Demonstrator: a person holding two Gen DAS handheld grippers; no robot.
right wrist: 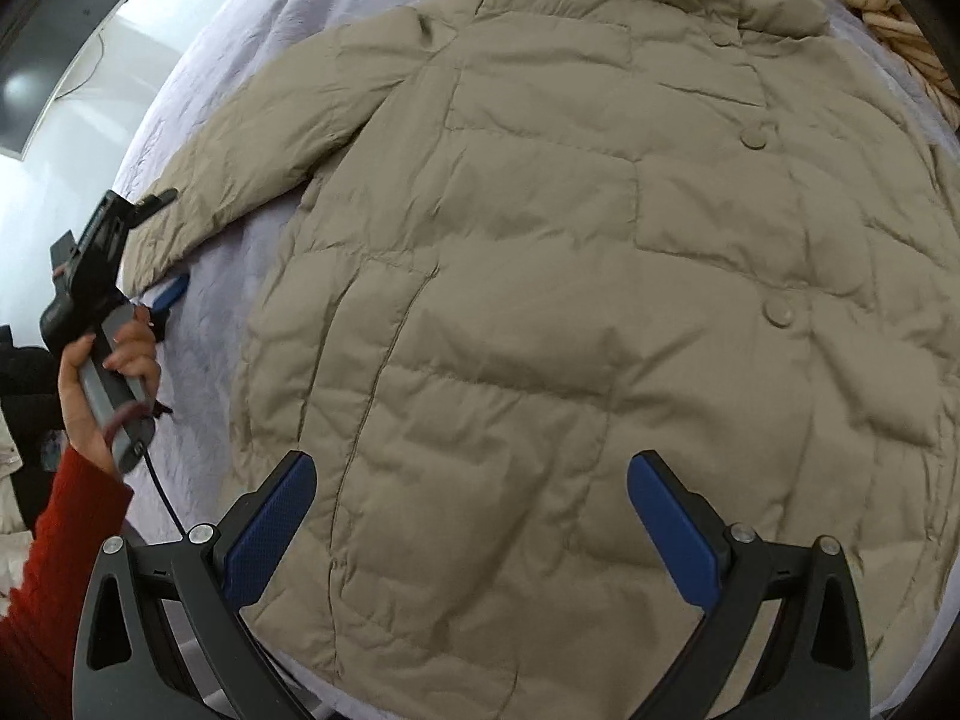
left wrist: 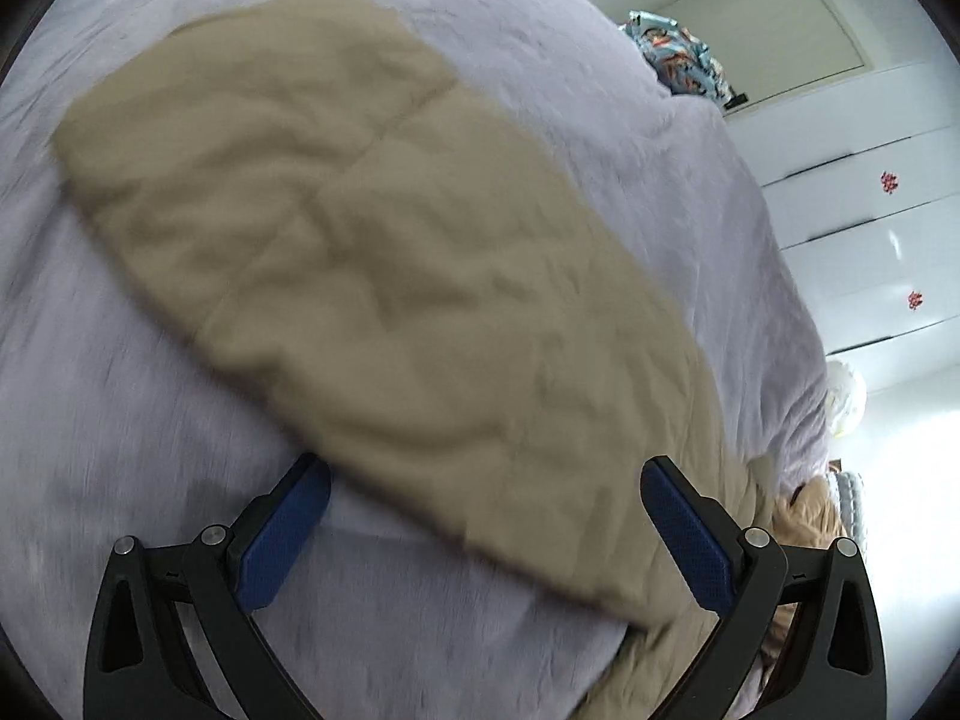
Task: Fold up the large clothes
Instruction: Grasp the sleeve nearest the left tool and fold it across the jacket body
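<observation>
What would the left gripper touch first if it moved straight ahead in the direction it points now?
Most likely the beige jacket's sleeve, which fills the view ahead of the open left gripper. Its cuff end already lies between the fingers; depth is unclear, as the picture is blurred.

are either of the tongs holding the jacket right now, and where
No. The left tongs are open around the cuff end of the sleeve; the right tongs hang open over the jacket hem.

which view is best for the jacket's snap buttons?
Right wrist view. The beige jacket lies front-up and sharp on the lavender bedspread, with snap buttons visible down the placket. The left wrist view shows only the motion-blurred sleeve between the open left gripper, no buttons. The right gripper hovers open over the hem.
</observation>
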